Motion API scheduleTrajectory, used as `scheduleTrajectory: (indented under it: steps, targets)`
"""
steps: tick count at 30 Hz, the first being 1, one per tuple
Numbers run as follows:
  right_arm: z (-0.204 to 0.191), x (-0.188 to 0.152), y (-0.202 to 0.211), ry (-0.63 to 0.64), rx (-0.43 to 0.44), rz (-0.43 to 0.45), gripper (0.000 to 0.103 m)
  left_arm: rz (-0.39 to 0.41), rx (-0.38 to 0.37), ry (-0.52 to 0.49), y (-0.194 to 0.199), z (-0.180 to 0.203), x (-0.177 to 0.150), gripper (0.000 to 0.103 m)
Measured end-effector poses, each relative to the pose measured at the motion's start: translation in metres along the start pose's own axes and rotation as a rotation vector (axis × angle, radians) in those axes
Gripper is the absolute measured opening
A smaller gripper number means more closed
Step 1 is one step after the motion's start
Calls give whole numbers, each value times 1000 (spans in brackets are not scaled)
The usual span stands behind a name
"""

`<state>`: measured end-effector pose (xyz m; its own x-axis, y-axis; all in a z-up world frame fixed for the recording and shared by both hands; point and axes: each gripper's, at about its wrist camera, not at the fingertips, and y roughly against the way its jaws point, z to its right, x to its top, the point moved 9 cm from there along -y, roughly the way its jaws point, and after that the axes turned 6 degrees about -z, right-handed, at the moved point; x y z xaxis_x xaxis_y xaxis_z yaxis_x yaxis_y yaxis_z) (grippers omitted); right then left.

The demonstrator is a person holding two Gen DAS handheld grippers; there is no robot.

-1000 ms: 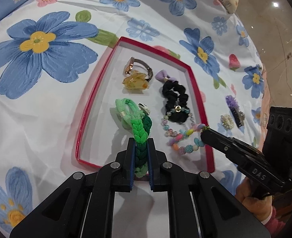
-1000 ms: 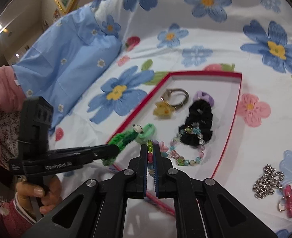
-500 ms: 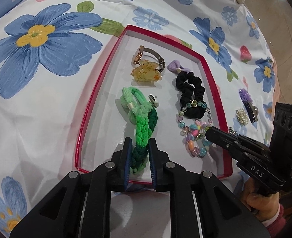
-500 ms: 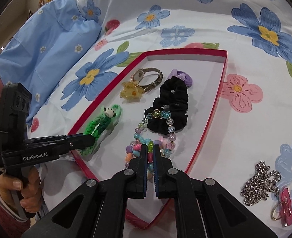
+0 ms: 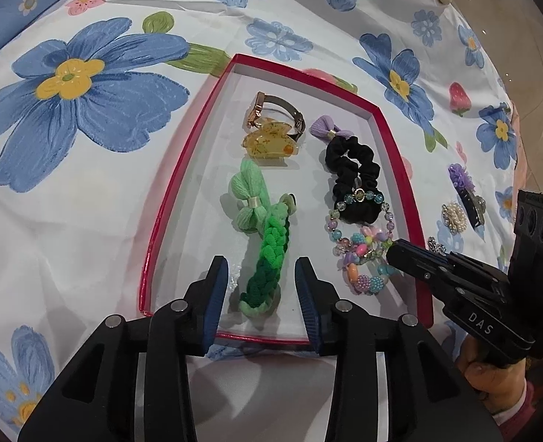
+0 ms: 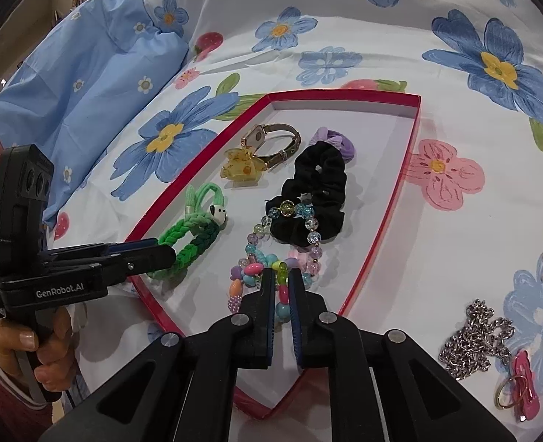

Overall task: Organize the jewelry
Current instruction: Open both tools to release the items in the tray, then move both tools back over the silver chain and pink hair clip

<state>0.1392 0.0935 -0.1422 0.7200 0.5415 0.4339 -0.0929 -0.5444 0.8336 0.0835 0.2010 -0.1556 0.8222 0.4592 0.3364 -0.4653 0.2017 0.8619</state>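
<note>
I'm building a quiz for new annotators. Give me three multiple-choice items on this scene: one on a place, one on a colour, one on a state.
1. Where does the silver chain lie?
A. in the tray
B. on the cloth outside the tray
C. between gripper fingers

2. What colour is the scrunchie?
A. black
B. red
C. yellow

3. How does the braided green band lie?
A. lifted off the tray
B. flat in the tray between parted fingers
C. outside the tray

Key:
1 B, the chain lies beyond the red tray rim.
2 A, the scrunchie is black.
3 B, the band rests on the tray floor, clear of the left gripper, whose fingers are opening.
</note>
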Motion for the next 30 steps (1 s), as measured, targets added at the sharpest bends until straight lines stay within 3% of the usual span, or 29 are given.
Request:
scheduleTrajectory:
  steps: [2,12,19,30]
  targets:
    - [1,0,1,-6,2,4,15,4,4,0,2,1,0,42]
    - [3,-4,34,-44,33,69,36,38,-9,-3,22,12,-4,47]
    - [24,-19,68,-100,23,126,36,59,-31,-46,35,41,-8,54]
    - [85,-66,115,-220,-49,161,38,37,-74,-138,31,96,-19,54]
